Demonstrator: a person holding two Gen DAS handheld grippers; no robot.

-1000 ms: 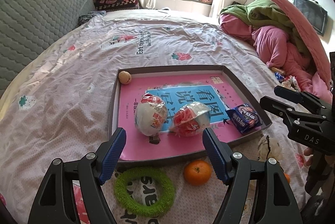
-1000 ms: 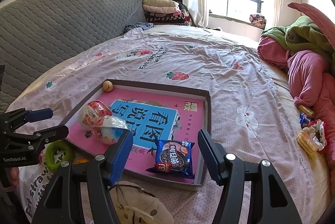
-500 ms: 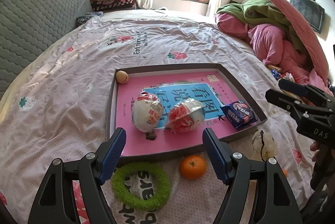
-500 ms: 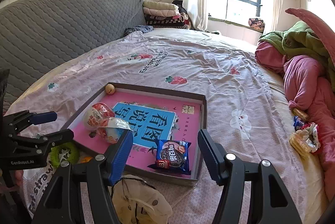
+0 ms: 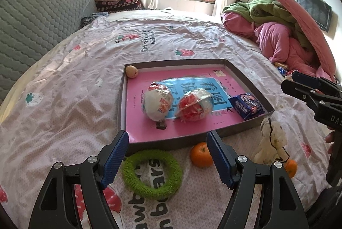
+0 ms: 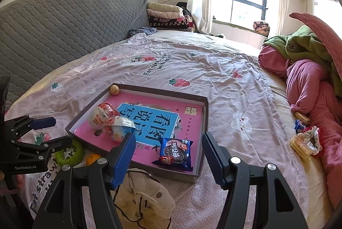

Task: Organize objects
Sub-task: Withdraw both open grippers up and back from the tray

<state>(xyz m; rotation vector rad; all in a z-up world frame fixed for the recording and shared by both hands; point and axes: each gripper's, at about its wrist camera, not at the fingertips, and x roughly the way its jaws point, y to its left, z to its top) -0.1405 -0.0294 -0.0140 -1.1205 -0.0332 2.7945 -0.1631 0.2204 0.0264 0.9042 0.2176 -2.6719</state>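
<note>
A shallow dark box [image 5: 250, 81] [image 6: 205, 113] with a pink bottom lies on the bed. In it are two wrapped round snacks [image 5: 158, 101] [image 5: 194, 104], a blue cookie pack [image 5: 248, 106] [image 6: 175, 150] and a small tan ball [image 5: 131, 72] [image 6: 114, 89]. In front of the box lie a green fuzzy ring [image 5: 151, 173] [image 6: 68, 153], an orange [image 5: 201, 155] [image 6: 92, 158] and a cream drawstring pouch [image 5: 271, 143] [image 6: 143, 201]. My left gripper [image 5: 167, 156] is open and empty above the ring. My right gripper [image 6: 168, 156] is open and empty above the box's near corner.
A second orange [image 5: 290, 168] lies by the pouch. Loose snacks and a scrunchie [image 6: 305, 141] lie at the right near a pile of pink and green bedding [image 6: 310, 70]. A grey quilted headboard [image 6: 53, 32] runs along the left.
Both grippers have drawn back and up from the box, so more of the bed shows. Both stay open and empty. No object has moved.
</note>
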